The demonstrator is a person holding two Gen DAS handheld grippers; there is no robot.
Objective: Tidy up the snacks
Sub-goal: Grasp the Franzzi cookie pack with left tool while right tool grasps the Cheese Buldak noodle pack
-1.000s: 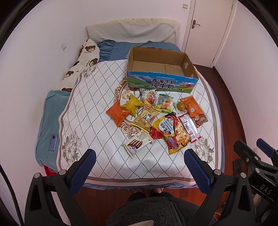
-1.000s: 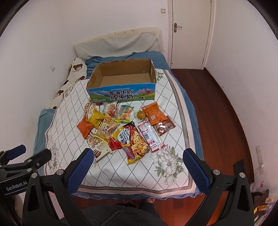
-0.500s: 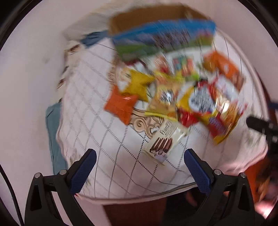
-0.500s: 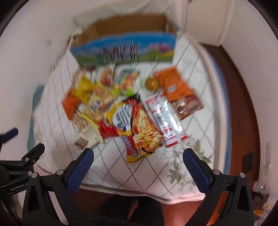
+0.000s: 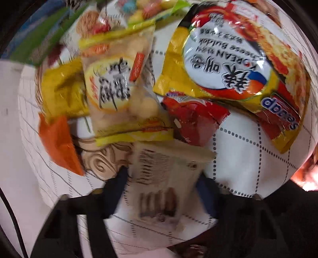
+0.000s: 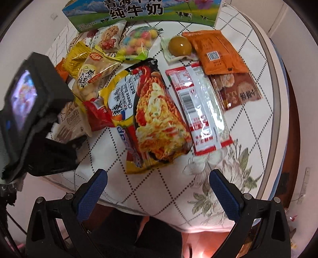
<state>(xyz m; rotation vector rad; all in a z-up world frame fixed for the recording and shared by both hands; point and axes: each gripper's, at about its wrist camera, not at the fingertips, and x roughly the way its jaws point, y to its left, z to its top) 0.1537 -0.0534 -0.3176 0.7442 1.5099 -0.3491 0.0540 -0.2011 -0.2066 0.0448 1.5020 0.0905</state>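
Observation:
Several snack packs lie on the quilted bed cover (image 6: pixel 248 127). My left gripper (image 5: pixel 161 184) is down over the cream Franzzi biscuit pack (image 5: pixel 163 178), with its blue fingers (image 5: pixel 116 188) on both sides of it; the view is blurred. That pack also shows in the right wrist view (image 6: pixel 69 125), partly behind the left gripper's body (image 6: pixel 33 111). My right gripper (image 6: pixel 158 190) is open and empty, low over the front of the cover, just short of the yellow noodle pack (image 6: pixel 147 117).
A milk carton box (image 6: pixel 143 12) stands behind the snacks. An orange sachet (image 6: pixel 214 51), a red and white pack (image 6: pixel 198 107), a candy bag (image 6: pixel 137 43) and a brown egg (image 6: pixel 179 46) lie nearby. The bed's front edge is close below the right gripper.
Both grippers have dropped from high over the bed down to the snacks. The left gripper has narrowed around the biscuit pack. The right gripper stayed open.

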